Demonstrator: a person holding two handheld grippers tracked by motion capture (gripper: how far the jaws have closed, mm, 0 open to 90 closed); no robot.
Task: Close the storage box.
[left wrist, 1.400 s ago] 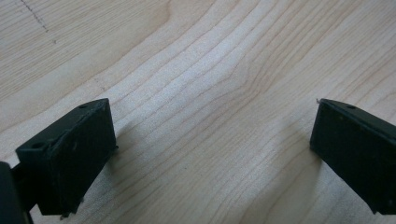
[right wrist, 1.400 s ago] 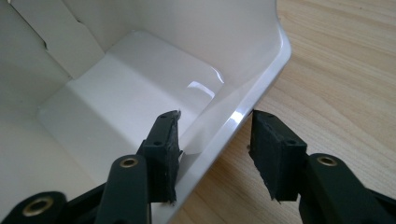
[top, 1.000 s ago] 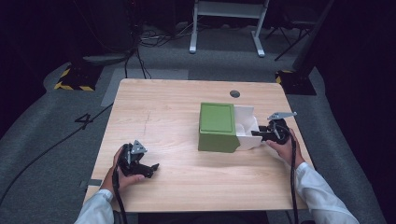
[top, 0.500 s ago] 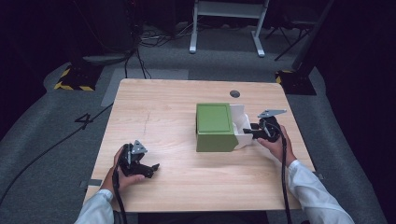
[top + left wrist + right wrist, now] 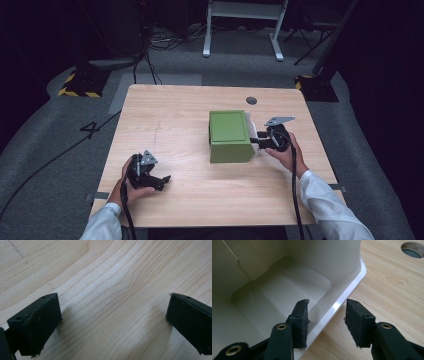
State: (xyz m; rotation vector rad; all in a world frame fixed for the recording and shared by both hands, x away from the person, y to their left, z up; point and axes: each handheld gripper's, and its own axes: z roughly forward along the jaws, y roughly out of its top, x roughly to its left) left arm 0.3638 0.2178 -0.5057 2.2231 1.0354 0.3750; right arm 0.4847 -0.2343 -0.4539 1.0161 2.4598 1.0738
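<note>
A green box (image 5: pixel 229 134) lies at the middle right of the wooden table (image 5: pixel 170 115). A white inner tray (image 5: pixel 251 131) sticks out of its right end. My right gripper (image 5: pixel 260 141) is at that tray, pointing left. In the right gripper view the tray (image 5: pixel 287 290) is hollow, and my right gripper (image 5: pixel 327 312) stands open astride its rim, one jaw inside and one outside. My left gripper (image 5: pixel 157 181) rests near the front left of the table, far from the box. It is open (image 5: pixel 113 322) over bare wood, with nothing between its jaws.
A round cable hole (image 5: pixel 251 100) sits in the table behind the box, also seen as a hole (image 5: pixel 413 248) in the right gripper view. Dark floor, cables and a white stand's legs (image 5: pixel 240 30) lie beyond the far edge.
My right gripper has moved left toward the box, and less of the white tray shows outside the green sleeve. The box shifted slightly left. The left gripper has stayed put.
</note>
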